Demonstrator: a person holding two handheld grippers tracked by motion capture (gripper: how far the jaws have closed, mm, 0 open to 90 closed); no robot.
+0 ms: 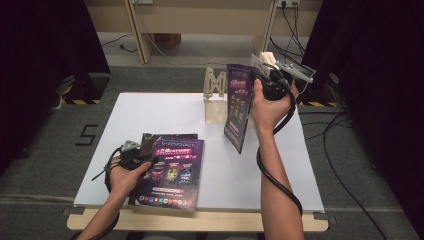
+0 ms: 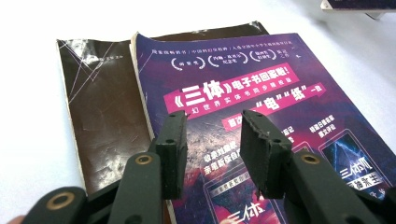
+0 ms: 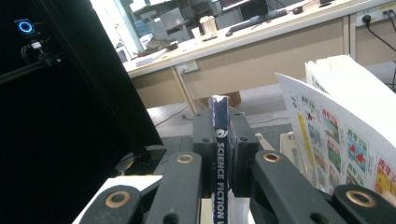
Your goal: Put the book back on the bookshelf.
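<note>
The left gripper [image 1: 142, 159] hovers low with its jaws parted and nothing between them; just ahead of and beneath its tips lies a purple magazine [image 2: 261, 112], stacked on a dark brown book [image 2: 100, 112] on the white table [image 1: 150, 110]. The right gripper [image 1: 260, 75], raised, has its jaws clamped on the spine of a second magazine [image 1: 239, 107], held upright beside a wooden stand [image 1: 216, 85].
</note>
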